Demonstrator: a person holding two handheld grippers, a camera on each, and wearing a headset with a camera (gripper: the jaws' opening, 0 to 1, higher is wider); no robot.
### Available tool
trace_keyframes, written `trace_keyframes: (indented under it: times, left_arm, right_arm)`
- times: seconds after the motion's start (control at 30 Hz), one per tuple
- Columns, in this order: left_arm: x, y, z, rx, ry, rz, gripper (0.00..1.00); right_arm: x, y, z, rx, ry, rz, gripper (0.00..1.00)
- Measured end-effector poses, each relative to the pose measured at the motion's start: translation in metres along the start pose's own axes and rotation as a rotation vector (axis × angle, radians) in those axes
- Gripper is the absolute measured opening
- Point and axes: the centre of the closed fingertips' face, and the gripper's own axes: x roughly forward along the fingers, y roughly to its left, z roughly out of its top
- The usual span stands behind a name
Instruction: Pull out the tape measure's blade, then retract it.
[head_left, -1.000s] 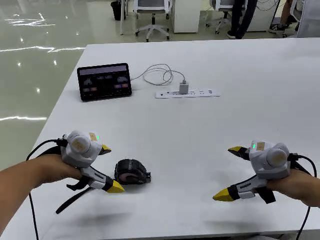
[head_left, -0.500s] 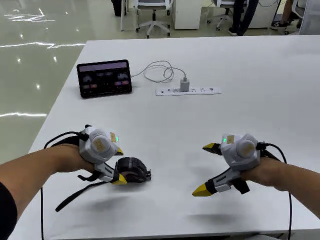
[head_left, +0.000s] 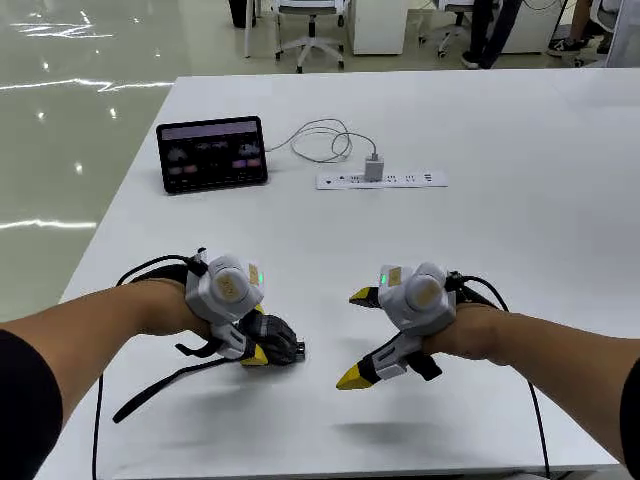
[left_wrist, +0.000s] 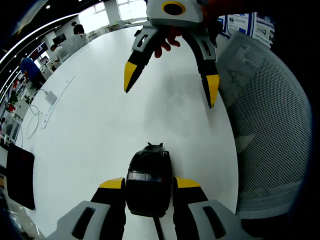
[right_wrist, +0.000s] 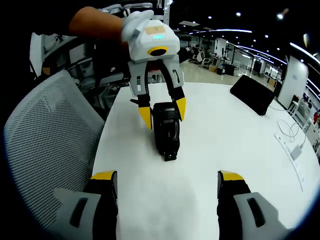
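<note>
Left gripper (left_wrist: 150, 184) clamps the tape measure (right_wrist: 166, 131); right gripper (right_wrist: 167, 176), wide open and empty, may miss its small blade hook (right_wrist: 170, 157)

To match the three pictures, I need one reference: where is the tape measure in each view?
Head view: tape measure, lower left of centre.
Left gripper view: tape measure at bottom centre, between the jaws.
Right gripper view: tape measure just above centre.
Shared landmark: the black tablet.

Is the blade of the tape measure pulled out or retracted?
Retracted: no blade extends from the tape measure; only its end hook shows at the case mouth.
</note>
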Motion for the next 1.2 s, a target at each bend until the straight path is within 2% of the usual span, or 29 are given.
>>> trace_keyframes:
  times: [0.03,0.1,0.23,0.37,0.43,0.53,0.6,0.77,1.2]
  left_arm:
    - [0.002,-0.005,0.0,-0.011,0.001,-0.027,0.31]
    - [0.002,-0.006,0.0,0.027,0.013,-0.029,0.3]
    - [0.001,-0.006,-0.001,0.01,0.007,-0.03,0.3]
    - [0.001,-0.005,-0.002,-0.023,0.007,-0.031,0.3]
    - [0.001,-0.005,-0.002,-0.02,0.005,-0.033,0.3]
    - [0.0,-0.006,-0.002,-0.018,-0.003,-0.032,0.3]
    - [0.0,-0.006,-0.002,-0.016,-0.01,-0.029,0.3]
    - [0.0,-0.005,-0.002,-0.014,-0.01,-0.026,0.3]
    - [0.001,-0.004,-0.002,-0.018,-0.014,-0.024,0.3]
  right_arm:
    - [0.002,-0.001,0.0,-0.002,0.005,0.0,0.76]
    - [0.007,-0.001,-0.001,0.003,0.014,0.005,0.73]
    - [0.017,-0.006,-0.001,-0.018,0.037,-0.009,0.73]
    - [0.026,-0.01,0.003,-0.008,0.034,-0.017,0.64]
    - [0.031,-0.008,0.005,0.021,0.019,-0.002,0.62]
    - [0.039,-0.001,0.0,0.004,0.046,0.038,0.59]
    - [0.043,-0.002,-0.001,-0.027,0.063,0.032,0.51]
    - [0.05,-0.003,-0.004,-0.03,0.082,0.058,0.48]
    - [0.071,0.001,-0.006,-0.08,0.11,0.077,0.25]
